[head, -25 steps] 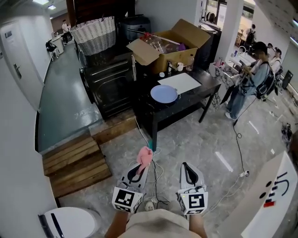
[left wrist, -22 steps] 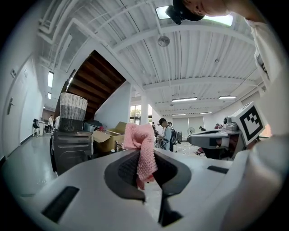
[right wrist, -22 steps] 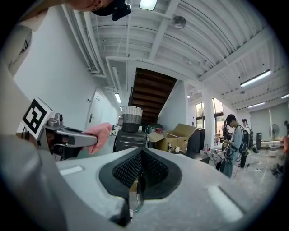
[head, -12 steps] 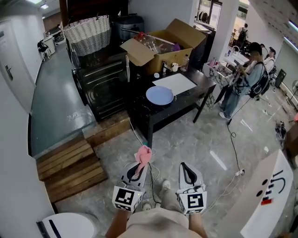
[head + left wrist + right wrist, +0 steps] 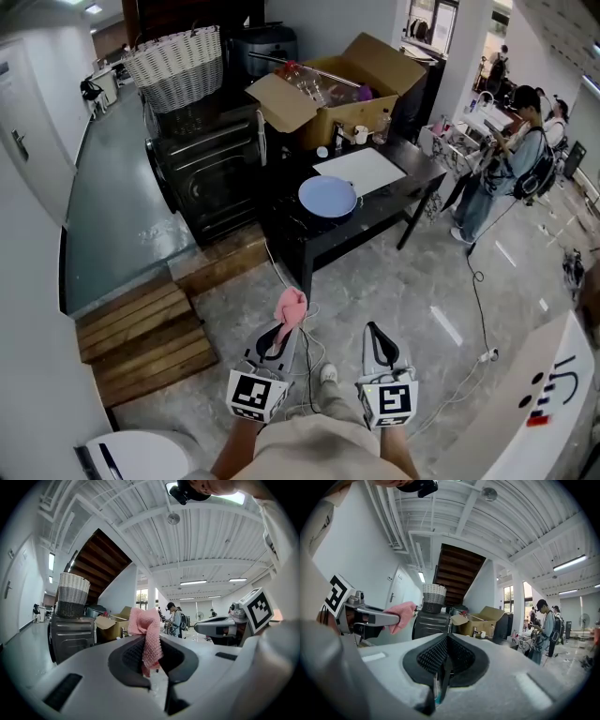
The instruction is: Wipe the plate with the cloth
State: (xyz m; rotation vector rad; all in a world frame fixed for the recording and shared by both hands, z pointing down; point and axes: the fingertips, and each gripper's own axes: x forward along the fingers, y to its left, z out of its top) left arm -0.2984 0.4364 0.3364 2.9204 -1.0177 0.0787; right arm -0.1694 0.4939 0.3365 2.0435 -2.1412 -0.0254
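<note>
so, pink knitted cloth [image 5: 146, 630] is pinched in the left gripper [image 5: 283, 330], jaws clamped on it, loose end bunched up above the tips. right gripper [image 5: 376, 337] alongside, jaws together, nothing between them. both held low over the grey marbled floor [image 5: 394, 281]. round pale-blue plate [image 5: 328, 196] sits well ahead on the black table [image 5: 417, 178], just beside a white sheet [image 5: 360, 167]. open cardboard box [image 5: 337, 94] behind it, woven basket [image 5: 178, 66] off left.

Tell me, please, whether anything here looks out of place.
Nothing looks spilled or damaged. The round pale-blue plate lies flat on the black table; the pink knitted cloth sticks up, bunched, from the left claw.
</note>
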